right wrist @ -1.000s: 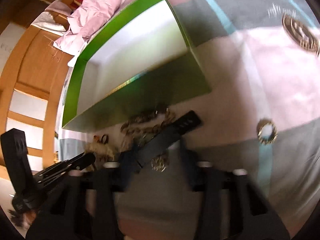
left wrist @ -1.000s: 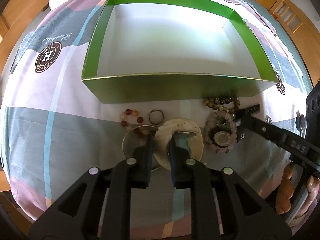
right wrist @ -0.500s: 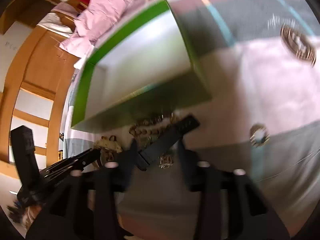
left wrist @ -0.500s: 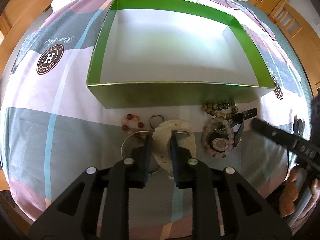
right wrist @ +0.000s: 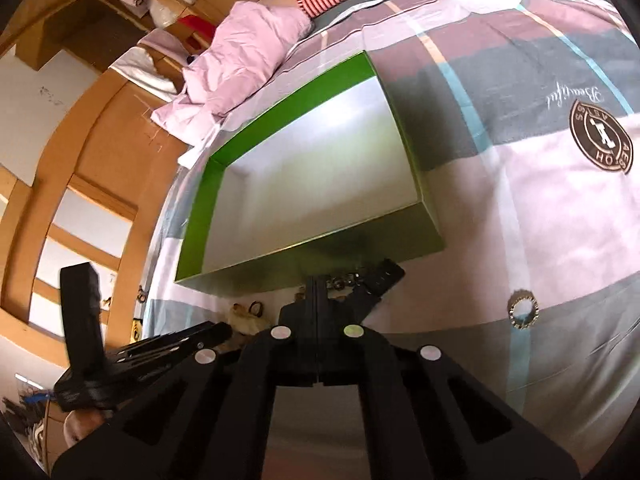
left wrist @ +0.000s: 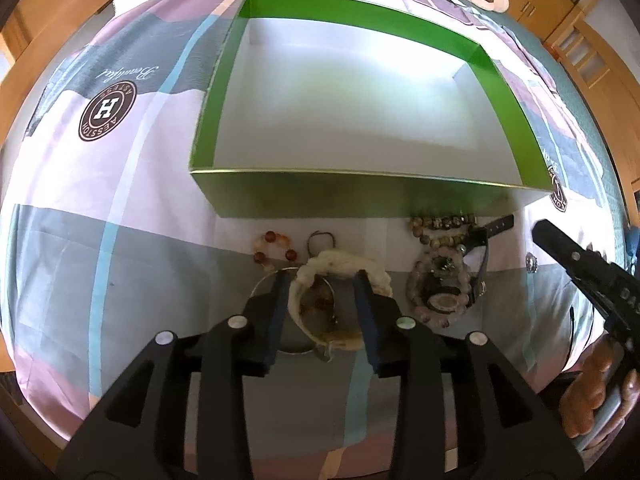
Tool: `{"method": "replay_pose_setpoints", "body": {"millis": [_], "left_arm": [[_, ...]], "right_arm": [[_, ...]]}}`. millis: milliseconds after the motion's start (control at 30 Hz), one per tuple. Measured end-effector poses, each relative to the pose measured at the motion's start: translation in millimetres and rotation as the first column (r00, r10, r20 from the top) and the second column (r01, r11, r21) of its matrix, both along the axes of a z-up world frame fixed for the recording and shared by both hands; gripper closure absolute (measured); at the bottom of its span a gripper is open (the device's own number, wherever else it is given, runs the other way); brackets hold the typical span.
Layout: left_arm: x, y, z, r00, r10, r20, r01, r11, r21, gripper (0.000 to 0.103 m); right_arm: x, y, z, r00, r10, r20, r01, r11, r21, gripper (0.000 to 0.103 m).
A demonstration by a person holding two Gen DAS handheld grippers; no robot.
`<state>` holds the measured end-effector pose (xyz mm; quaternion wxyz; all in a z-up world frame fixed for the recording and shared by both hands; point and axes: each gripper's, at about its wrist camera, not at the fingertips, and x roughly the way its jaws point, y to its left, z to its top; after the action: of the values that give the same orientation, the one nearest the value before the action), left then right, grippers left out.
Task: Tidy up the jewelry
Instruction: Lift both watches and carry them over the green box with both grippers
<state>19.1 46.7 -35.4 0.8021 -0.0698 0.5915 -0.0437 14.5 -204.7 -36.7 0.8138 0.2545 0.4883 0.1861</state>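
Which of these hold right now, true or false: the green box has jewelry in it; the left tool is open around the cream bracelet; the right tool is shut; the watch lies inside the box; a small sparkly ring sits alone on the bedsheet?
1. The green box has jewelry in it. False: its white interior shows nothing inside.
2. The left tool is open around the cream bracelet. True.
3. The right tool is shut. True: its fingers meet, with nothing visibly between them.
4. The watch lies inside the box. False: it lies on the bedsheet in front of the box, among bead bracelets.
5. A small sparkly ring sits alone on the bedsheet. True.
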Motion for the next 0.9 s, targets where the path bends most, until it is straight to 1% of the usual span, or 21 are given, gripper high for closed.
{"method": "replay_pose_setpoints", "body": {"millis": [67,100,133,167,200,267,333,367,400,467,500,567,633,700,733,767,800,833,867,900], "left_arm": [[0.7,0.4,-1.3,1.000,0.006,-0.005,-0.006,1.000,0.003,0.062],[0.1,0.2,-1.4,1.000,0.005,-0.006,-0.005,1.000,0.004,0.062],[0.2,-0.7,-1.6,1.000,0.004,-0.007,-0.003,1.000,0.005,0.062],[0.2,-1.5,-1.6,1.000,0.001,-0.007,-0.001,1.000,0.006,0.062],[0.2,-3.3,-1.9,1.000,-0.001,-0.007,0.001,1.000,0.007,0.061],[0.0,-4.0,-1.7,1.000,-0.003,-0.007,0.003,1.000,0.009,0.056],[-0.1,-4.2,-2.3,1.000,-0.002,-0.012,0.002,1.000,0.012,0.054],[0.0,-4.2,-2.8,1.000,-0.002,-0.014,0.002,1.000,0.013,0.054],[0.0,-3.8,-3.2,1.000,-0.002,-0.018,0.002,1.000,0.014,0.053],[0.3,-3.4,-4.5,1.000,-0.002,-0.025,0.003,1.000,0.018,0.049],[0.8,-3.5,-5.3,1.000,-0.001,-0.028,0.002,1.000,0.020,0.048],[1.4,-3.0,-7.7,0.999,0.002,-0.041,-0.001,1.000,0.024,0.048],[2.6,-2.1,-11.4,0.998,0.003,-0.057,-0.001,1.000,0.024,0.050],[3.2,-1.0,-19.0,0.996,0.010,-0.090,-0.007,1.000,0.028,0.059],[3.5,-0.3,-22.4,0.994,0.014,-0.106,-0.011,1.000,0.026,0.069],[4.0,0.3,-25.7,0.993,0.016,-0.121,-0.013,1.000,0.025,0.075],[4.6,0.5,-28.9,0.991,0.019,-0.134,-0.015,1.000,0.028,0.077],[4.8,0.2,-30.3,0.990,0.019,-0.137,-0.014,0.999,0.033,0.081],[5.0,-0.6,-31.1,0.990,0.017,-0.139,-0.012,0.999,0.036,0.085],[5.1,-1.7,-31.0,0.990,0.014,-0.138,-0.009,0.999,0.035,0.086]], "right_arm": [[3.7,4.3,-14.1,0.997,0.023,-0.077,-0.022,1.000,0.012,0.091],[5.3,5.8,-20.5,0.993,0.029,-0.111,-0.028,1.000,0.014,0.072],[5.3,6.6,-28.1,0.989,0.030,-0.147,-0.029,1.000,0.008,0.058],[5.5,10.0,-35.0,0.985,0.024,-0.173,-0.024,1.000,0.000,0.055],[5.7,12.4,-39.6,0.982,0.018,-0.187,-0.021,1.000,-0.014,0.054],[5.5,16.3,-44.1,0.981,0.012,-0.195,-0.022,0.999,-0.047,0.054],[5.9,17.8,-44.8,0.984,-0.005,-0.178,-0.006,0.998,-0.065,0.055],[6.3,18.1,-44.7,0.986,-0.003,-0.167,-0.010,0.997,-0.076,0.056],[6.1,20.8,-43.3,0.988,0.005,-0.152,-0.019,0.996,-0.091,0.072],[4.9,26.0,-40.6,0.991,0.025,-0.128,-0.040,0.992,-0.119,0.083],[4.0,27.6,-37.5,0.993,0.033,-0.113,-0.047,0.991,-0.124,0.095],[1.5,25.4,-28.0,0.997,0.042,-0.066,-0.050,0.989,-0.136,0.103],[-0.9,20.9,-16.6,0.999,0.030,-0.020,-0.032,0.992,-0.125,0.103],[-4.0,13.3,-7.8,1.000,0.017,0.016,-0.015,0.993,-0.115,0.103],[-4.8,11.5,-3.4,0.999,0.014,0.033,-0.010,0.992,-0.123,0.103],[-5.1,11.6,-2.7,0.999,0.013,0.038,-0.007,0.990,-0.140,0.103],[-4.5,12.2,-3.8,0.999,0.013,0.035,-0.006,0.986,-0.169,0.102],[-3.5,13.1,-8.0,1.000,0.018,0.018,-0.014,0.983,-0.184,0.102],[-2.7,13.5,-11.8,1.000,0.028,-0.003,-0.028,0.983,-0.183,0.100],[-1.6,16.0,-17.0,0.999,0.038,-0.030,-0.043,0.983,-0.177,0.093]]}}
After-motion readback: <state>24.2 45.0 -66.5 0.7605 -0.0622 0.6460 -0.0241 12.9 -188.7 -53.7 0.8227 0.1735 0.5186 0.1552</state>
